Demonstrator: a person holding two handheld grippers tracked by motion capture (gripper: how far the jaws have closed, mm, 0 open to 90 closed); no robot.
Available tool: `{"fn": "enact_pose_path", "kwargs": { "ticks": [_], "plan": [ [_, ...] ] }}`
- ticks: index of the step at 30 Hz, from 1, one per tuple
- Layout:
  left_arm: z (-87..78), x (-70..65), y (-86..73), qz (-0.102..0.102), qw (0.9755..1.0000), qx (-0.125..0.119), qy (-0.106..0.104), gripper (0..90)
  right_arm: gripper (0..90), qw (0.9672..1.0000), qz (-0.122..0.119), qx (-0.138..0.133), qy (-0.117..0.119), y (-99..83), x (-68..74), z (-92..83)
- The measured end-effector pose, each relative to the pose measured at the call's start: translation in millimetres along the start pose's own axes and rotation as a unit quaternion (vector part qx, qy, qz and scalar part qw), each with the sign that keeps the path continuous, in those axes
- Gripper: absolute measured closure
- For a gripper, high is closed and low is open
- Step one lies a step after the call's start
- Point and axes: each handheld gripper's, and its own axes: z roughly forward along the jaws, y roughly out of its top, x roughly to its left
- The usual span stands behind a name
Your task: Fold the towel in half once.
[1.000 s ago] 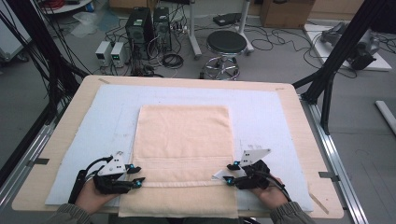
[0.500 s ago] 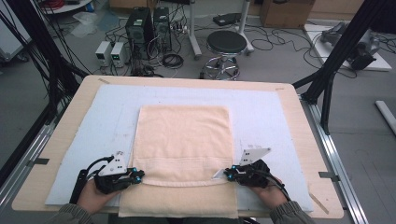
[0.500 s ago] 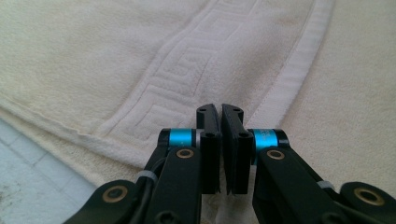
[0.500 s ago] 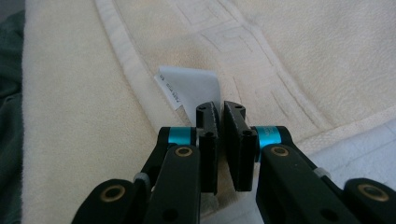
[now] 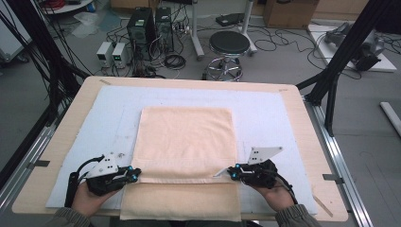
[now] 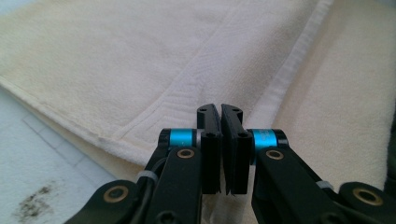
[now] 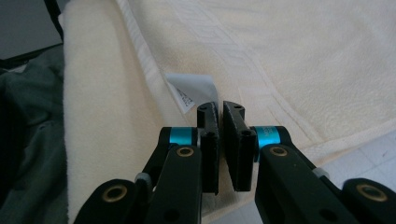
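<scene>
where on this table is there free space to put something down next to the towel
Bare strips of the pale blue mat flank the cream terry towel left, right and behind it, inside the wooden table rim. The near edge is crowded: left gripper and right gripper sit at the towel's fold.

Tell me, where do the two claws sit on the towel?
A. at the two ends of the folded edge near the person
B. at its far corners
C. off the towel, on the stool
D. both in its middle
A: the left claw and right claw sit at the side ends of the towel's folded-over near edge.
</scene>
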Motion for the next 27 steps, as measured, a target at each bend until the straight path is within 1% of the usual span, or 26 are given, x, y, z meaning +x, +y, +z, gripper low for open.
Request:
{"fn": "enact_pose_path", "kwargs": {
  "ticks": [4, 6, 7, 10, 12, 13, 16, 17, 18, 19, 20, 21, 22, 23, 24, 26, 27],
  "plan": [
    [-14.6, -4.9, 3.4, 0.002, 0.9998, -0.019, 0.003, 86.1, 85.1, 0.9998, -0.017, -0.008, -0.001, 11.2, 9.1, -7.9],
    [-21.6, -7.9, 4.1, 0.006, 0.9997, -0.023, 0.002, 86.1, 85.1, 0.9997, -0.021, -0.011, 0.001, 16.2, 15.6, -13.0],
    [-26.4, -10.5, 4.1, 0.006, 0.9997, -0.025, 0.0, 86.1, 85.1, 0.9995, -0.028, -0.013, 0.001, 17.7, 17.5, -14.5],
    [-36.9, -17.9, 3.0, 0.009, 0.9997, -0.022, -0.006, 86.1, 85.1, 0.9992, -0.036, -0.011, 0.012, 21.2, 31.5, -21.2],
    [-43.4, -24.5, 2.6, 0.015, 0.9997, -0.019, -0.009, 86.1, 85.1, 0.9989, -0.043, -0.011, 0.016, 21.4, 41.0, -24.9],
    [-46.6, -28.0, 2.6, 0.018, 0.9997, -0.015, -0.011, 86.1, 85.1, 0.9988, -0.043, -0.01, 0.021, 21.0, 46.5, -27.0],
    [-55.0, -39.8, 1.7, 0.019, 0.9997, -0.005, -0.015, 86.1, 85.0, 0.9984, -0.049, -0.012, 0.024, 18.1, 60.6, -31.8],
    [-57.6, -44.1, 0.9, 0.02, 0.9996, -0.003, -0.017, 86.1, 85.0, 0.9983, -0.049, -0.011, 0.029, 16.8, 64.6, -33.2],
    [-59.8, -48.7, -0.4, 0.02, 0.9996, -0.002, -0.021, 86.1, 85.0, 0.9982, -0.049, -0.01, 0.033, 15.3, 68.5, -34.7],
    [-62.0, -53.1, -1.9, 0.024, 0.9993, 0.001, -0.03, 86.0, 84.7, 0.9981, -0.05, -0.009, 0.036, 13.3, 72.4, -36.4],
    [-63.3, -57.4, -3.8, 0.027, 0.999, 0.003, -0.035, 85.4, 83.5, 0.998, -0.048, -0.012, 0.039, 10.8, 76.0, -38.4],
    [-64.0, -60.4, -6.0, 0.032, 0.9988, 0.004, -0.038, 83.3, 78.9, 0.9977, -0.046, -0.014, 0.046, 7.7, 78.7, -40.3],
    [-64.3, -62.2, -7.6, 0.031, 0.9989, 0.006, -0.034, 76.7, 67.4, 0.9974, -0.045, -0.018, 0.052, 4.4, 80.2, -41.5],
    [-64.2, -61.7, -8.5, 0.028, 0.9992, 0.007, -0.026, 68.4, 62.3, 0.9979, -0.035, -0.019, 0.05, 1.9, 80.9, -42.3],
    [-63.7, -58.8, -9.0, 0.025, 0.9994, 0.009, -0.023, 65.9, 61.9, 0.9977, -0.029, -0.021, 0.058, -0.2, 79.5, -43.1],
    [-61.0, -50.7, -8.8, 0.008, 0.9999, 0.005, -0.011, 65.2, 58.7, 0.9982, -0.023, -0.027, 0.049, -2.6, 76.2, -43.6],
    [-59.4, -46.7, -8.2, 0.003, 1.0, 0.002, -0.009, 63.6, 56.7, 0.9985, -0.018, -0.027, 0.045, -2.5, 73.6, -43.2]
  ]
}}
